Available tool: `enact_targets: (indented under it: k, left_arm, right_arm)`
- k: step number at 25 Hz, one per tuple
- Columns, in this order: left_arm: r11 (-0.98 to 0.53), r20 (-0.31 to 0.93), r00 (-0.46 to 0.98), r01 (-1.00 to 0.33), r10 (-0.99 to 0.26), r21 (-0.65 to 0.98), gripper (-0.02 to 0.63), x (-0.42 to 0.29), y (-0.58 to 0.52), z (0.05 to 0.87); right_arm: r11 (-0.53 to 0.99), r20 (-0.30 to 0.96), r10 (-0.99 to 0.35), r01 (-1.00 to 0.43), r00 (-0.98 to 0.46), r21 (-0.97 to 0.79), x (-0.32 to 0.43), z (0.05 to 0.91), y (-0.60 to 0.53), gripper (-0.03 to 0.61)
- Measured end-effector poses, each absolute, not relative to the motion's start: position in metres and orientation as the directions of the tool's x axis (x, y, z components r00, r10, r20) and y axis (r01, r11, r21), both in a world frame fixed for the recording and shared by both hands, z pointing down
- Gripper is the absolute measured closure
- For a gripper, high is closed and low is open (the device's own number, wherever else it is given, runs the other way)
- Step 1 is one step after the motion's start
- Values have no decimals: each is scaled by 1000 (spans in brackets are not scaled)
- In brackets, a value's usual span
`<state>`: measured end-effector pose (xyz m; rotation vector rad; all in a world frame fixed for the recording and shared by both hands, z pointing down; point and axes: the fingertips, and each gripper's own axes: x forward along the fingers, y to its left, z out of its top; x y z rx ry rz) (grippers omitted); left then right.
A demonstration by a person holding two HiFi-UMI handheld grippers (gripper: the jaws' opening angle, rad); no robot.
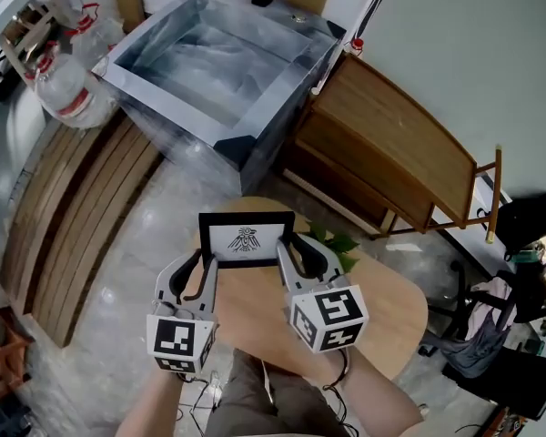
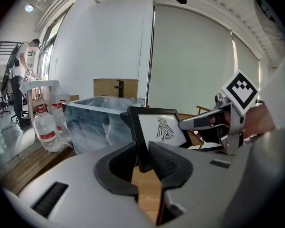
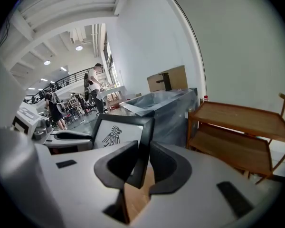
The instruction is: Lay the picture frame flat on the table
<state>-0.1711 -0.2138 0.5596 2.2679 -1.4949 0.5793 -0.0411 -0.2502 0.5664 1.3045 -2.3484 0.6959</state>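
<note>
I hold the upright black-framed bird picture point(image 1: 247, 241) edgewise in left gripper point(image 1: 207, 267) and right gripper point(image 1: 288, 255); an uneven tilt could twist it loose.

Holds L gripper point(image 1: 207, 269) and R gripper point(image 1: 288, 255) side by side, pointed fwd. Clamps both jaw prs on picture frame point(image 1: 246, 240): L on its left edge, R on right.

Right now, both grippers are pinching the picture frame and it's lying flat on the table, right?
Not quite. The left gripper and right gripper do pinch the picture frame, but it is upright, not lying flat on the table. The head view shows that.
</note>
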Motion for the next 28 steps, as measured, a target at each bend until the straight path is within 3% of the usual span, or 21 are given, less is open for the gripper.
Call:
enact_targets:
  k: [28]
  left_arm:
    - [-265,745,339,-938,-575,223,535,-188,-203,856]
  right_arm:
    - [408,768,-454,-872,-452,-272,-58,862,-240,515]
